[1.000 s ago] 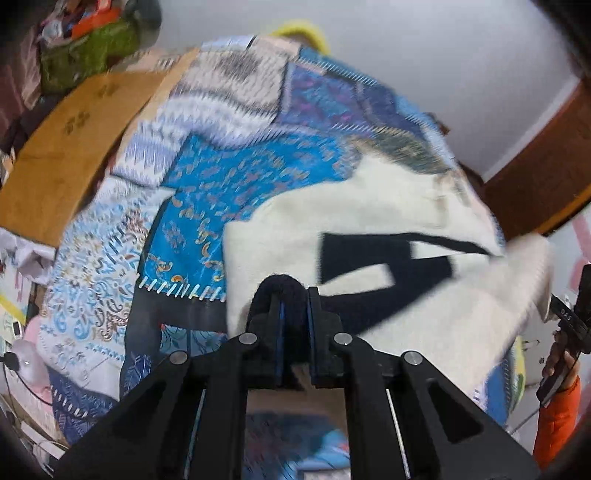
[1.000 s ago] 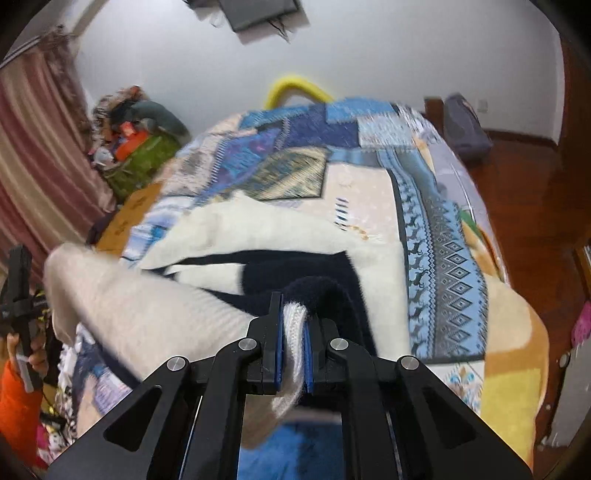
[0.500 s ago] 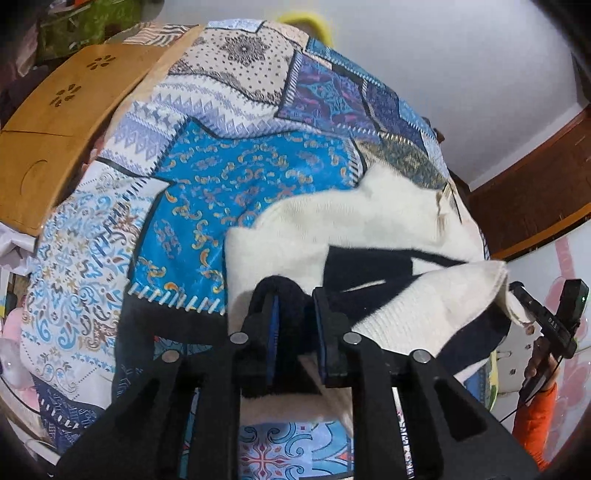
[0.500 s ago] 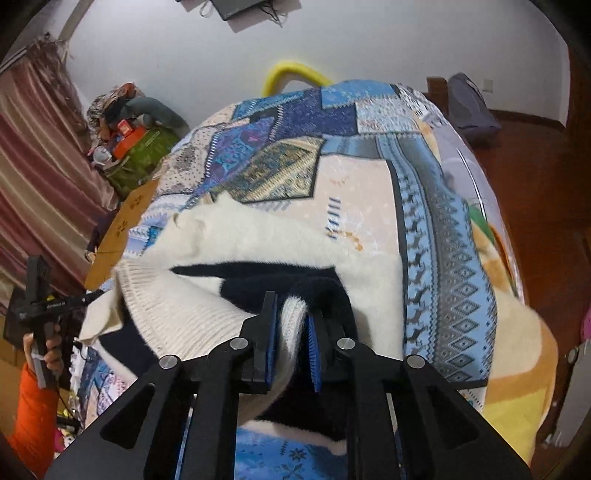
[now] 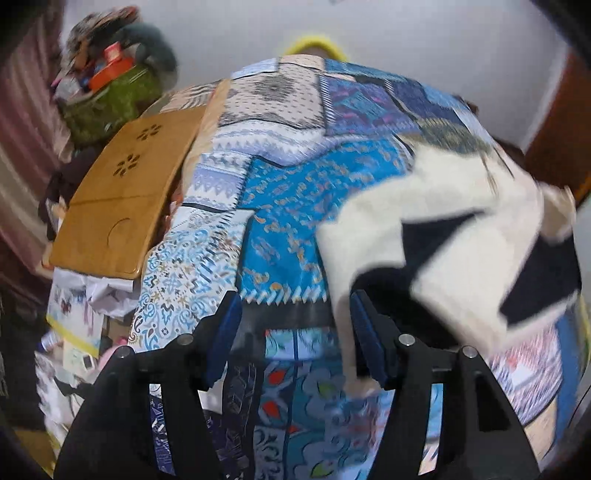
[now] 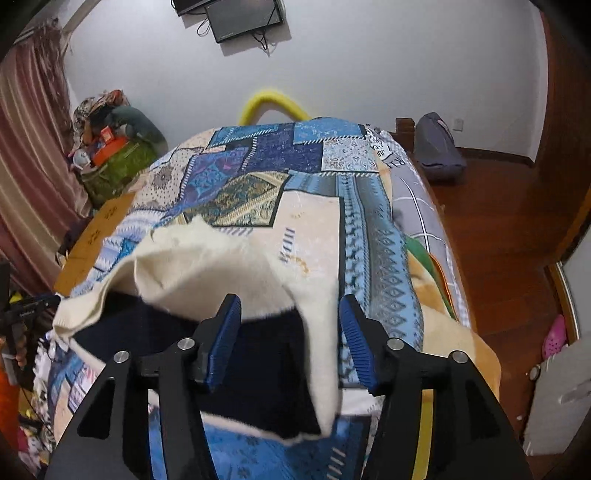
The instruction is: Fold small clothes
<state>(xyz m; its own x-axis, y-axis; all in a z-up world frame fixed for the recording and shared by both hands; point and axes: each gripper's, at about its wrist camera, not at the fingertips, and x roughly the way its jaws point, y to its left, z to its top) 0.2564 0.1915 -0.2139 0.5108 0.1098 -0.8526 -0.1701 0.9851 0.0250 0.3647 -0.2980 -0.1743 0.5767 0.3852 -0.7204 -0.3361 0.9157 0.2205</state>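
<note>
Release after a fold. The cream-and-navy sweater (image 6: 236, 266) lies folded on the patchwork blanket (image 6: 373, 236) of the bed. We see the right gripper (image 6: 290, 336) with jaws opening, the sweater's edge between the pads but unpressed; the left gripper (image 5: 295, 334) likewise opening, cloth brushing only its right pad. To finish well, we judge both should lift straight clear so no pad drags the fold. The right view alone shows the wall screen (image 6: 243, 14) and wooden floor (image 6: 509, 221); the left view alone shows the wooden tray (image 5: 122, 199) just beside the bed
</note>
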